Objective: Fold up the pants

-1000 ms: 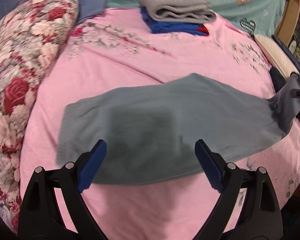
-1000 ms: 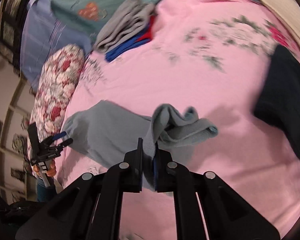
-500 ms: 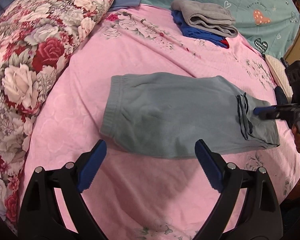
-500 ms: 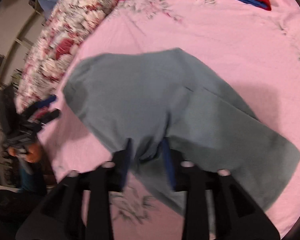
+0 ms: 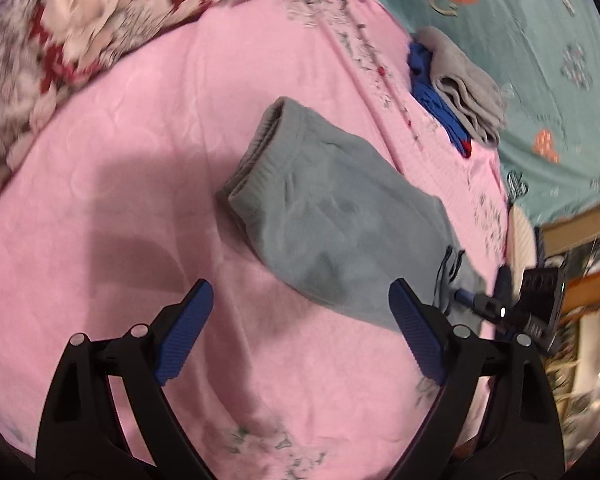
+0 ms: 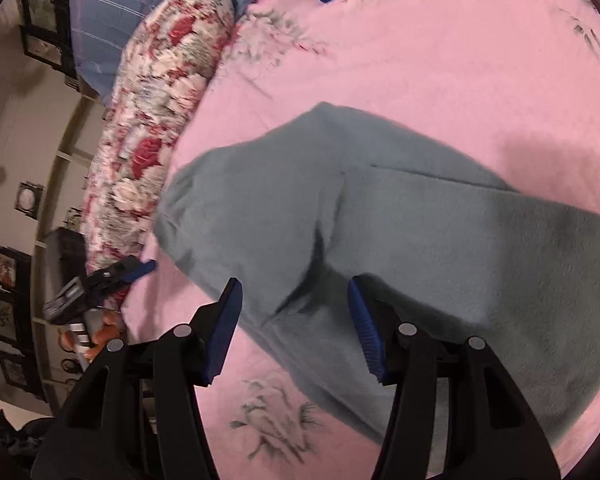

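Grey-green pants (image 5: 332,220) lie folded on the pink bedsheet (image 5: 140,160), waistband toward the floral pillow. In the right wrist view the pants (image 6: 380,220) fill the middle, with the folded-over leg on top. My left gripper (image 5: 300,328) is open and empty, just above the sheet near the pants' front edge. My right gripper (image 6: 296,320) is open and empty, hovering over the pants' near edge. The right gripper also shows in the left wrist view (image 5: 466,298) at the pants' leg end. The left gripper shows in the right wrist view (image 6: 140,270) beside the waistband.
A floral pillow (image 6: 156,132) lies along the left of the bed. A stack of folded grey and blue clothes (image 5: 456,96) sits at the far side. A teal blanket (image 5: 540,60) lies beyond it. A blue pillow (image 6: 132,0) is behind the floral one.
My right gripper has let go of the pants leg, laid over the rest, and opened wide. My left gripper has swung left and closer to the sheet, staying open.
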### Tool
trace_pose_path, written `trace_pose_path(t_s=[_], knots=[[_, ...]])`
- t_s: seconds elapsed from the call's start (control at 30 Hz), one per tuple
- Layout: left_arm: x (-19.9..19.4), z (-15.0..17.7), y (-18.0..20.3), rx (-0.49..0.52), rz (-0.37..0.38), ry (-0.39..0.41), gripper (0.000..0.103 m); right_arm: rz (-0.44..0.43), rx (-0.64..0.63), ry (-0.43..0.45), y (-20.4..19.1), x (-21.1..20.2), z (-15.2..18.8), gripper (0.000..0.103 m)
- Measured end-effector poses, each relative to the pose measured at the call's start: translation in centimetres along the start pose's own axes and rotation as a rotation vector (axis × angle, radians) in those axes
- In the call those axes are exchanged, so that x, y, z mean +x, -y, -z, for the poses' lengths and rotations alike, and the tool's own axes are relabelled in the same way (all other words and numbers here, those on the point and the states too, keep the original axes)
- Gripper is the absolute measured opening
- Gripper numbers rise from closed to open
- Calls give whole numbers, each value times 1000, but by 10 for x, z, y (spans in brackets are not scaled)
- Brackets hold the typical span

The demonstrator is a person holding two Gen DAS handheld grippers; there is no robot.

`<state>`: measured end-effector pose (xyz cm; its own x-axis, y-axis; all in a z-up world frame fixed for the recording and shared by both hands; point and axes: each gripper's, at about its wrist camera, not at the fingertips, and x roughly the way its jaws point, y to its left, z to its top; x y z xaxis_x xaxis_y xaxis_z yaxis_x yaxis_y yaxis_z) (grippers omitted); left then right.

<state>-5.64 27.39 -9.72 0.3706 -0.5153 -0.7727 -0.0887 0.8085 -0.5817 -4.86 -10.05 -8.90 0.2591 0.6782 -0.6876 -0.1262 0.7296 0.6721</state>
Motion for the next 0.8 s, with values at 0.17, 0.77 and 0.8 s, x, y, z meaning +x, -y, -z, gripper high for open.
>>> trace_pose_path(t_s=[0.17, 0.77, 0.8], knots=[[16, -10, -4, -104, 61, -29, 90, -75, -59, 34, -17, -10, 4, 59], [35, -12, 9, -195, 90, -7, 90, -139, -45, 30, -13, -10, 20, 60], [37, -13, 10, -194, 97, 8, 90, -141, -43, 34, -13, -11, 21, 60]])
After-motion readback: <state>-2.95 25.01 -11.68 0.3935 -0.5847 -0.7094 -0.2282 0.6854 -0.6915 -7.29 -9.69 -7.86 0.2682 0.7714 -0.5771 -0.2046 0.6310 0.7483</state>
